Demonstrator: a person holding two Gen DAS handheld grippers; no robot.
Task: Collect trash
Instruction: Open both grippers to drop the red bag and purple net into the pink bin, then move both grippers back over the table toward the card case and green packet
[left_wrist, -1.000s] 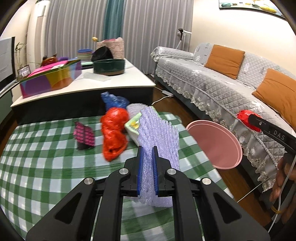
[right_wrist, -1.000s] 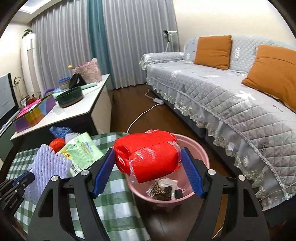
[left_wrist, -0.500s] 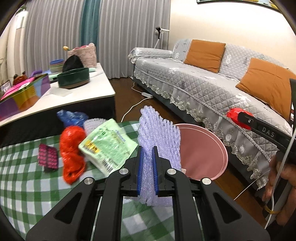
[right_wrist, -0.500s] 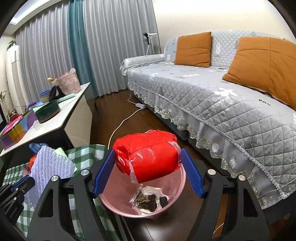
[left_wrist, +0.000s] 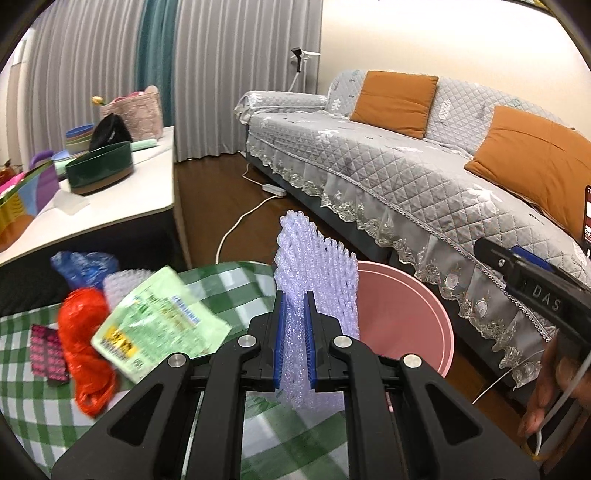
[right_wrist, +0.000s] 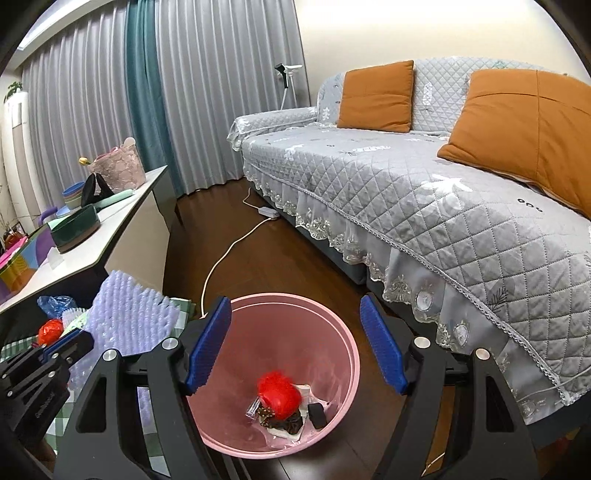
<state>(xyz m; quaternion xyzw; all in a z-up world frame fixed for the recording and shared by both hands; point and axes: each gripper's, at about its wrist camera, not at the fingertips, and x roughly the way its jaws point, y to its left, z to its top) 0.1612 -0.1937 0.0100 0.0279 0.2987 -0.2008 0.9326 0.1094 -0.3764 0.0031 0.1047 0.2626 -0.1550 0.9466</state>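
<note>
On the bench with the green-and-white checked cloth (left_wrist: 29, 413), going from the left, lie a small pink and black patterned packet (left_wrist: 48, 354), a crumpled orange-red plastic net bag (left_wrist: 83, 354), a blue crumpled plastic bag (left_wrist: 83, 267) behind it, and a light green printed food wrapper (left_wrist: 159, 325).

The left tool (left_wrist: 294, 343) is closed on a pale lilac foam fruit net (left_wrist: 317, 280). The net stands upright between the blue pads, and its top rises in front of the rim of the round pink plastic waste bin (left_wrist: 413, 325). In the right wrist view the same net (right_wrist: 129, 321) is at the left, just beside the bin.

The right tool (right_wrist: 295, 343) is open wide, with nothing between its blue pads (right_wrist: 207, 343). It hangs over the pink bin (right_wrist: 332, 325), which stands on the dark wooden floor (right_wrist: 236, 221) between the bench and the grey quilted sofa (right_wrist: 424, 206). In the bottom of the bin lies a red plastic-wrapped lump (right_wrist: 279, 395), on top of a clear packet with dark contents (right_wrist: 284, 424) and next to a small black piece (right_wrist: 317, 410).
</note>
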